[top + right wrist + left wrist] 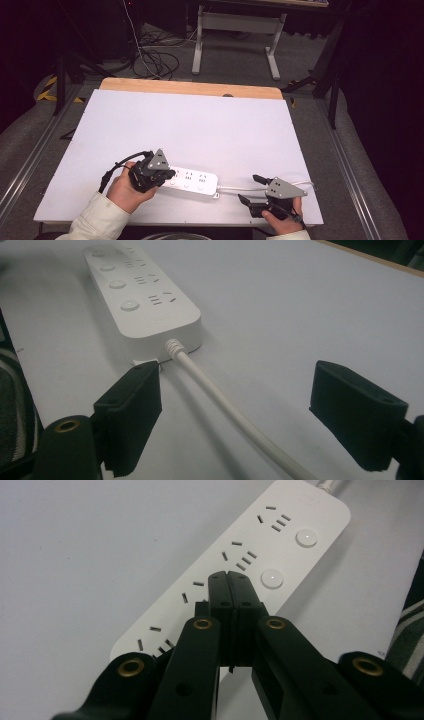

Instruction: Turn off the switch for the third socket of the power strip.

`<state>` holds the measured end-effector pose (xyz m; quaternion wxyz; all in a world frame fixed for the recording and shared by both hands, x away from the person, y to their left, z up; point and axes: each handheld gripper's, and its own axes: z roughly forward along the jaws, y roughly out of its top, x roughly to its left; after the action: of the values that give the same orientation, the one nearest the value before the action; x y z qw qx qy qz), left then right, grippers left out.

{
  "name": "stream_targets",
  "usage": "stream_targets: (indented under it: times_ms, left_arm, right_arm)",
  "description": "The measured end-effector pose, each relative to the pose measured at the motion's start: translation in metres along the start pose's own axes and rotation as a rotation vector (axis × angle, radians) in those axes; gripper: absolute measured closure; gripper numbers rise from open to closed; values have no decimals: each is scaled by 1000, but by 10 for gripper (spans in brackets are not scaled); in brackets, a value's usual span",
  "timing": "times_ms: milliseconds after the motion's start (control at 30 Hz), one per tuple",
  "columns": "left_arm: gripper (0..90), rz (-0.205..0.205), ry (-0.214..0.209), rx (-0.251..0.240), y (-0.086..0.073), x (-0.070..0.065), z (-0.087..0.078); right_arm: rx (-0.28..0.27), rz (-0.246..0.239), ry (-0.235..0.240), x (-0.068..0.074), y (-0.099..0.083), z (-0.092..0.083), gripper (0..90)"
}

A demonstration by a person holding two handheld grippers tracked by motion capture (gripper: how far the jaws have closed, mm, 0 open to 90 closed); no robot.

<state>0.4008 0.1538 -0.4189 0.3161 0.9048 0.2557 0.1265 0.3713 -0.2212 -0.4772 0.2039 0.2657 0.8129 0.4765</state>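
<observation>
High view: white power strip lying flat near the front edge of the white table, its cable running off toward the right; left gripper poised over the strip's left end, right gripper resting at the cable side, jaws spread. Left gripper view: both jaws pressed flat together with nothing between them, tips set over the strip just beside a round switch button, apparently clenched to serve as a single poking point for pressing a switch. Right gripper view: jaws released and well apart, straddling the cable where it leaves the strip; one jaw sits close to the strip's near corner, contact not determinable, likely positioned to steady the strip against sliding.
</observation>
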Motion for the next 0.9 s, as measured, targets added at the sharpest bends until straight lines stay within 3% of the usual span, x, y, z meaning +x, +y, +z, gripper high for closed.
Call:
stream_targets:
  times_ms: [633, 667, 700, 767, 833, 900]
  left_arm:
    - [899, 17, -11, -13, 3, -1, -11]
    - [774, 12, -16, -31, 3, 0, -13]
    - [774, -7, -11, -43, 4, 2, -15]
    - [595, -26, -10, -67, 3, 5, -20]
    - [574, -34, -19, -88, 2, 9, -25]
    - [494, -45, -16, -109, 1, 11, -29]
  right_arm:
    - [0, -1, -2, 0, 0, 0, 206]
    - [-1, 1, -2, 0, 0, 0, 206]
    - [-1, 1, -2, 0, 0, 0, 206]
    - [-3, 2, -1, -1, 0, 0, 206]
    - [-3, 2, -2, -1, 0, 0, 206]
    - [-1, 6, -2, 0, 0, 0, 206]
